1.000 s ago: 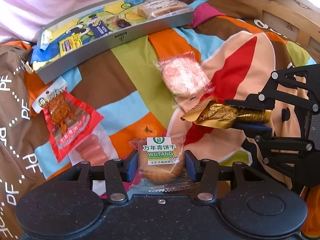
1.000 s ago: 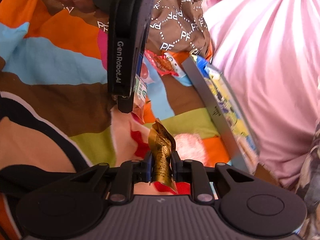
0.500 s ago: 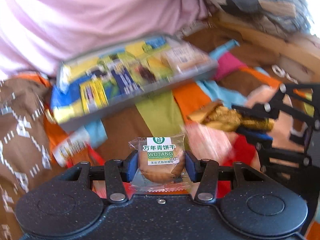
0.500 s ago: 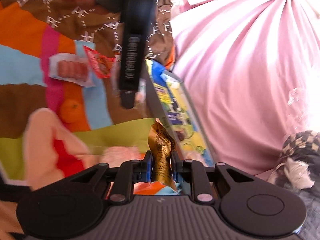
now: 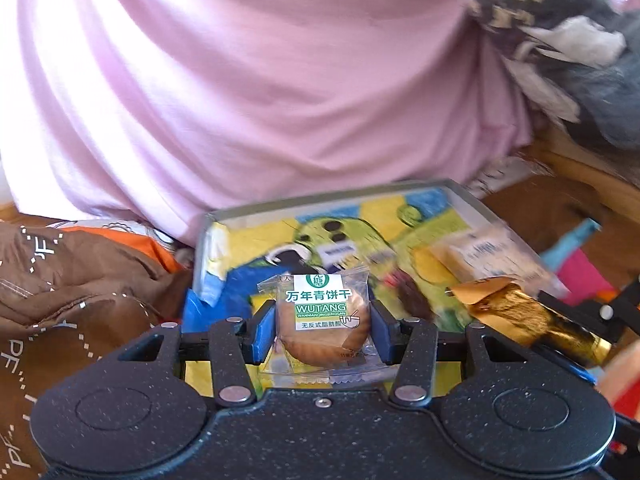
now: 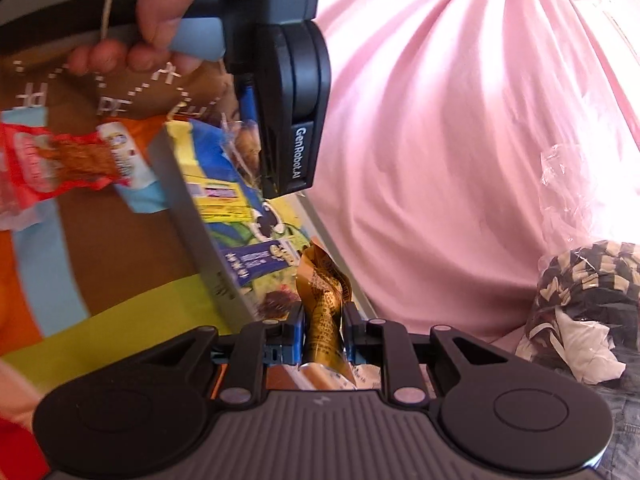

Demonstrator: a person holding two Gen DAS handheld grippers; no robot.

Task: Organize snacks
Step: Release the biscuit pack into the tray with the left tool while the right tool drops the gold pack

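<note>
My left gripper [image 5: 323, 330] is shut on a round biscuit in a clear wrapper with a green WUTANG label [image 5: 323, 322], held over the grey tin tray [image 5: 470, 200] with a cartoon print inside. My right gripper [image 6: 323, 330] is shut on a crumpled gold foil snack [image 6: 322, 300], also above that tray [image 6: 200, 236]. The gold snack [image 5: 524, 314] shows at the right in the left wrist view. The left gripper's body [image 6: 294, 120] hangs over the tray's far end, a hand [image 6: 160, 12] gripping it. A wrapped snack [image 5: 480, 256] lies in the tray.
A red packet of snacks [image 6: 52, 160] lies on the multicoloured quilt [image 6: 100, 280] just left of the tray. A pink pillow or bedding [image 5: 260, 80] rises close behind the tray. Patterned dark fabric [image 6: 588, 284] lies at the right, and a wooden frame [image 5: 580, 176] runs at the back right.
Both grippers have moved forward from above the quilt to above the tray, each keeping its snack. The loose snacks on the quilt have dropped out of the left wrist view.
</note>
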